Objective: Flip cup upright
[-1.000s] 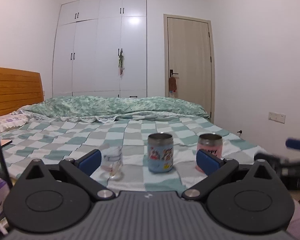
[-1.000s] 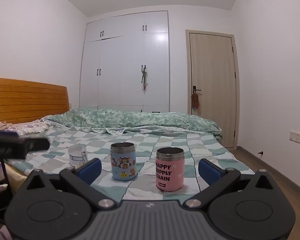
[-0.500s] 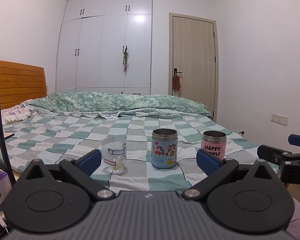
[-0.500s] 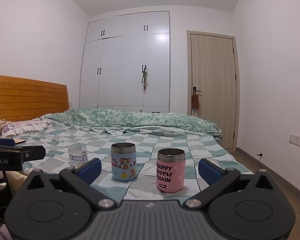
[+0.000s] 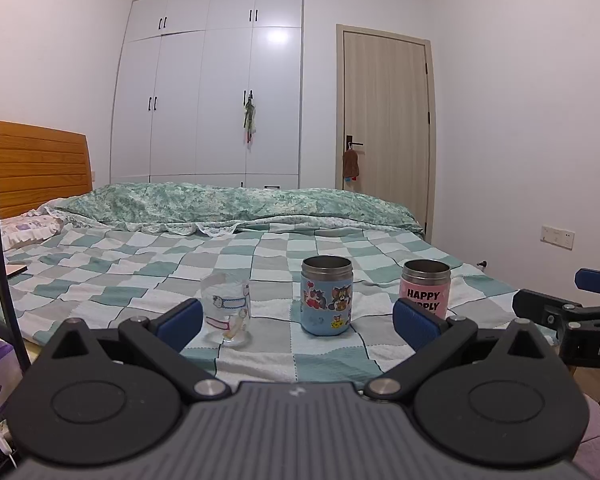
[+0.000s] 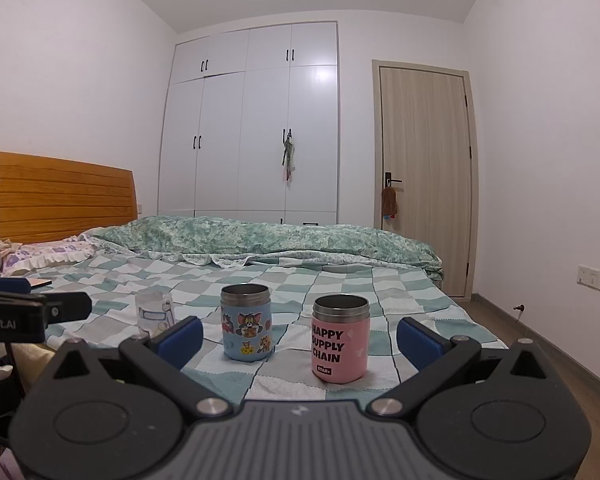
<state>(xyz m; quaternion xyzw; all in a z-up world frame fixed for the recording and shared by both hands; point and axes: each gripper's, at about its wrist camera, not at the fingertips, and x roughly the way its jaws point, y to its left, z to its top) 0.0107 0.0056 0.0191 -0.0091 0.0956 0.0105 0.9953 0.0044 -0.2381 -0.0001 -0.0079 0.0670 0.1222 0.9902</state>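
Observation:
Three cups stand in a row on the checked bedspread (image 5: 260,256) near the bed's front edge. A clear glass cup (image 5: 226,309) with a cartoon print stands on the left, its wide end down; it also shows in the right wrist view (image 6: 154,312). A blue cartoon cup (image 5: 326,301) (image 6: 247,328) stands upright in the middle. A pink "HAPPY SUPPLY CHAIN" cup (image 5: 425,288) (image 6: 340,344) stands upright on the right. My left gripper (image 5: 298,326) is open and empty, short of the cups. My right gripper (image 6: 300,338) is open and empty, also short of them.
A green quilt (image 5: 236,204) lies bunched across the bed's far side. A wooden headboard (image 5: 36,168) is at the left. A black stand pole (image 5: 0,256) rises at the left edge. White wardrobe (image 5: 216,92) and door (image 5: 384,132) stand behind.
The left wrist view has risen and steadied, so the cups sit lower and sharper. The right gripper has barely moved. Both grippers stay open and empty.

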